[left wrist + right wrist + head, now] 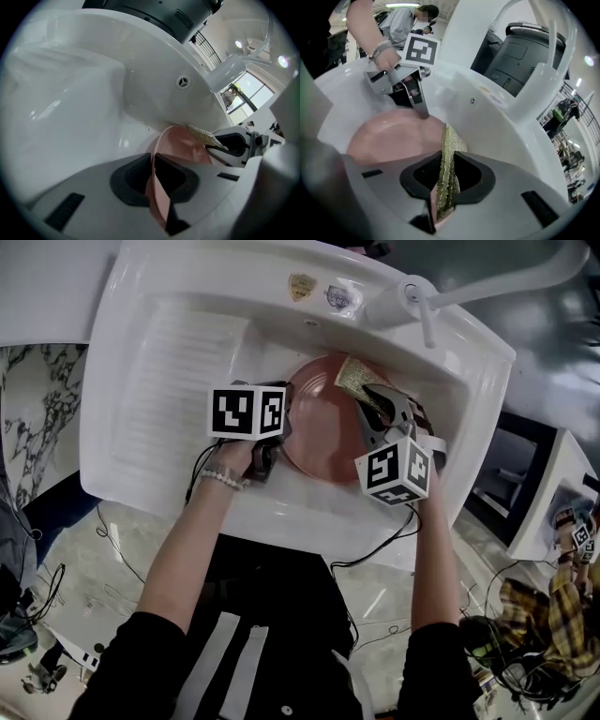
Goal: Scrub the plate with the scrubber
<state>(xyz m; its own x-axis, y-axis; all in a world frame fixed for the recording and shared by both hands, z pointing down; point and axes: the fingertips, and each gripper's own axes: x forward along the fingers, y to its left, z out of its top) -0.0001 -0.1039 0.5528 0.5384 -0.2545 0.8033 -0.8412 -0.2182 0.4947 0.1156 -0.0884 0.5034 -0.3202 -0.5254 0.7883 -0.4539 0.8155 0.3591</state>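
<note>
A pink plate (323,432) lies in the white sink (169,390). My left gripper (281,423) is shut on the plate's left rim; the left gripper view shows the rim (157,187) pinched edge-on between its dark pads. My right gripper (367,401) is shut on a flat yellow-green scrubber (354,377), which stands over the plate's far right edge. In the right gripper view the scrubber (447,176) stands upright between the pads, with the plate (389,138) to its left and the left gripper (423,112) on the plate's far rim.
A white tap (427,301) reaches over the sink's back right corner. A ribbed draining board (178,381) fills the sink's left side. Cables (375,545) hang over the front rim. Marble floor and clutter lie around the person's legs.
</note>
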